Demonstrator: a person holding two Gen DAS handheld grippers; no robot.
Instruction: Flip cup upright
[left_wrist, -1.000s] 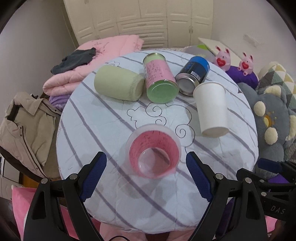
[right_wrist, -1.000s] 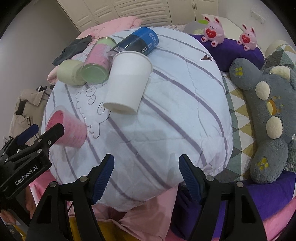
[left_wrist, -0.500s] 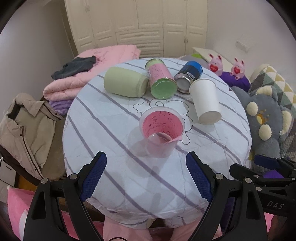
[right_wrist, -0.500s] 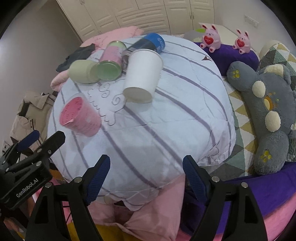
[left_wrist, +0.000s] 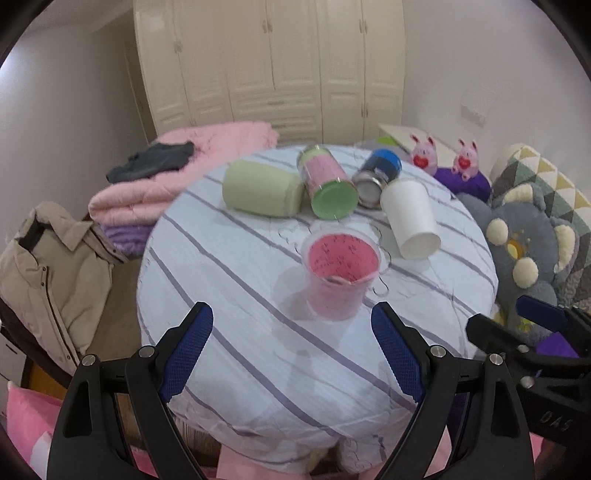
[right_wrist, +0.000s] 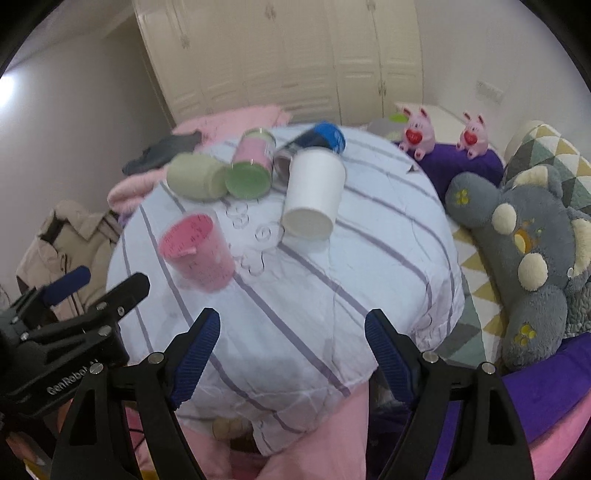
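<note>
A clear plastic cup with a pink lining stands upright on the round table under a white striped cloth; it also shows in the right wrist view. My left gripper is open and empty, pulled back from the cup toward the table's near edge. My right gripper is open and empty over the table's near right part. A white paper cup lies on its side behind the pink cup, its closed base toward me; it also shows in the right wrist view.
A pale green cup, a pink can with a green lid and a blue can lie on their sides at the table's far edge. A grey plush toy lies right of the table. A beige jacket lies left.
Both grippers have drawn back and up from the table. The pink cup, seen from above a second ago, now stands upright farther from my left gripper.
</note>
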